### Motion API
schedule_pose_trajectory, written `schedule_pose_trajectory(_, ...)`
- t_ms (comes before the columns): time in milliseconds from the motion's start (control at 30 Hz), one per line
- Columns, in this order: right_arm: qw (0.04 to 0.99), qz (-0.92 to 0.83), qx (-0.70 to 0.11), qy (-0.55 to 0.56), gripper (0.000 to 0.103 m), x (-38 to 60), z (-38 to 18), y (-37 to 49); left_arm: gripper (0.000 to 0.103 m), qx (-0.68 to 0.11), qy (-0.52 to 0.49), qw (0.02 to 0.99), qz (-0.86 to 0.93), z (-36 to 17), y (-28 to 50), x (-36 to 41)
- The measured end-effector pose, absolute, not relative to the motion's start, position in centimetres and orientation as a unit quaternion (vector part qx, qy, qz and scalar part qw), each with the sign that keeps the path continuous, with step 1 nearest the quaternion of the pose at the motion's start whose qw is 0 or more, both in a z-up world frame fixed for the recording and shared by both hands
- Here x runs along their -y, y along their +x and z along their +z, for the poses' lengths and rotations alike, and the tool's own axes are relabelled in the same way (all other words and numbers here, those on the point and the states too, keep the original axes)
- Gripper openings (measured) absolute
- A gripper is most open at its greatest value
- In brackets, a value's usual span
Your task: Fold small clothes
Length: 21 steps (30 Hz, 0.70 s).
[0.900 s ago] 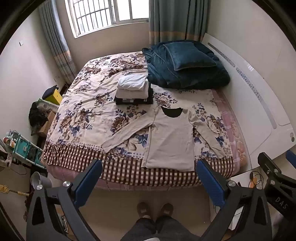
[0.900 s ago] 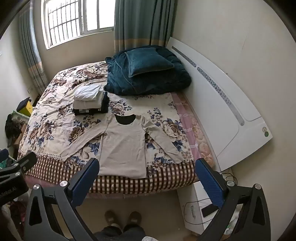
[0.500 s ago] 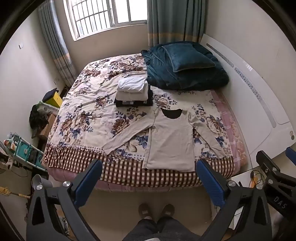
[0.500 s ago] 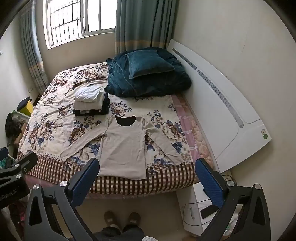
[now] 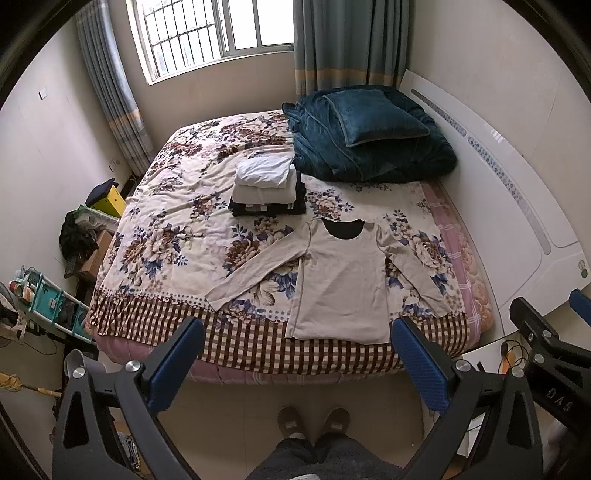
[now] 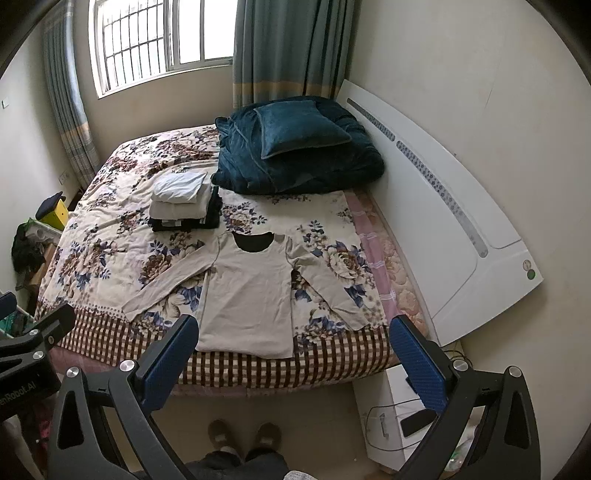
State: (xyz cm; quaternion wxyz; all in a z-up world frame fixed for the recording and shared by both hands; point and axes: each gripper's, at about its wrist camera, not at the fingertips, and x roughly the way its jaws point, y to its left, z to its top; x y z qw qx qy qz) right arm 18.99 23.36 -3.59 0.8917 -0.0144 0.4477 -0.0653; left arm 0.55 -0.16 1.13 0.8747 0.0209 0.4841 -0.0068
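A bedroom seen from two gripper-mounted fisheye cameras, both looking down from above the foot of a bed [image 5: 155, 236] covered in a floral spread with a brown checked border. A beige long-sleeved top [image 5: 341, 280] lies flat and face up near the foot edge of the bed, toward the right side, its dark inner neckline pointing away from the viewer and both sleeves spread out at angles; its hem lies at the start of the checked border. Just beyond the neckline sits a stack of folded clothes [image 5: 267, 184], white pieces on top of dark ones, apart from the top. Farther back, against the white headboard [image 5: 517, 206], a dark teal quilt [image 5: 369, 155] is bundled with a matching pillow [image 5: 373, 118] resting on it. A barred window [image 5: 207, 33] and grey-blue curtains fill the far wall. The left gripper [image 5: 295, 332] hangs in the air above the floor at the bed's foot, its blue-padded fingers spread wide and holding nothing. The right gripper [image 6: 293, 330] hangs likewise, fingers spread wide and empty, well short of the top. Below, the person's slippered feet [image 5: 314, 421] stand on the tiled floor beside the bed. A low white cabinet [image 6: 391, 413] with a phone and cables stands by the headboard.
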Motion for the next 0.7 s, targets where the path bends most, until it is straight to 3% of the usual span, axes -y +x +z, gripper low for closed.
schedule_pose_trajectory(700,0.895,-0.069,-0.441,-0.013,0.103,-22.9,-3.0,18.8,0.103,-0.478,0.022,0.878,-0.008,2.6,1.0,0.0)
